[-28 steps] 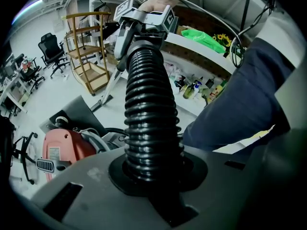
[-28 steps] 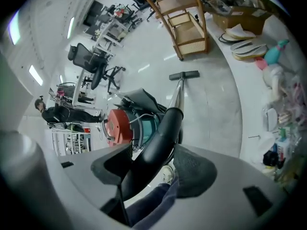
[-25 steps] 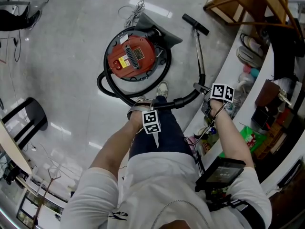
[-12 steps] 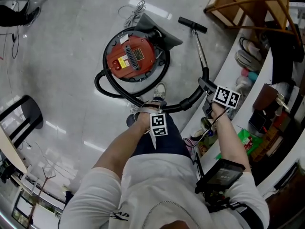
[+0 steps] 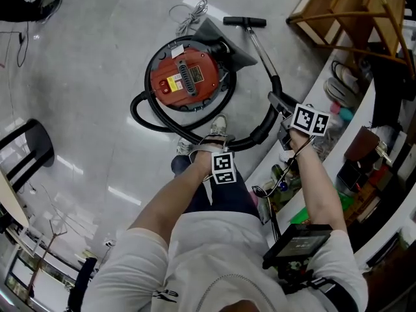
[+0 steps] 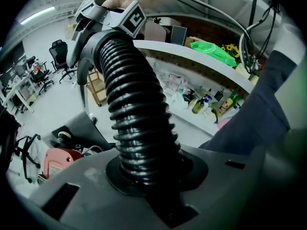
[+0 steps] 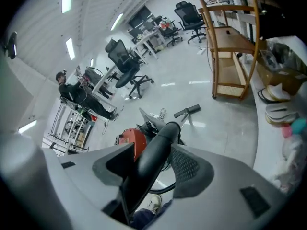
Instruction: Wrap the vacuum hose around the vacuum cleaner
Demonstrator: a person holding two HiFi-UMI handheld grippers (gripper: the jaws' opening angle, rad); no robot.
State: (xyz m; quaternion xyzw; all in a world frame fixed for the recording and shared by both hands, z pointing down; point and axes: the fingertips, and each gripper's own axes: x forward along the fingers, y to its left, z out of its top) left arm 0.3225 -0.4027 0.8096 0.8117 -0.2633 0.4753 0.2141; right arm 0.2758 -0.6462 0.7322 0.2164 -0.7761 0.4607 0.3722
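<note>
The red round vacuum cleaner (image 5: 185, 77) stands on the floor ahead of me. Its black ribbed hose (image 5: 156, 123) curls round its near side to a curved handle (image 5: 279, 103). From there the wand (image 5: 260, 51) runs to the floor head (image 5: 244, 21). My left gripper (image 5: 223, 168) is shut on the ribbed hose (image 6: 134, 104), which passes between its jaws (image 6: 146, 174). My right gripper (image 5: 310, 121) grips the smooth black handle tube (image 7: 158, 147). Its jaws (image 7: 153, 169) have just been closing with the tube between them.
A white counter (image 5: 305, 103) with bottles and clutter runs along the right, and a wooden rack (image 5: 354, 12) stands behind it. The white power cord (image 5: 188, 12) lies beyond the vacuum. A black chair (image 5: 29, 151) is at the left. My shoe (image 5: 218, 129) is near the hose.
The right gripper has lifted and rolled with the handle, swinging the wand so that the floor head moved left behind the vacuum. The left gripper drifted a little right with the hose.
</note>
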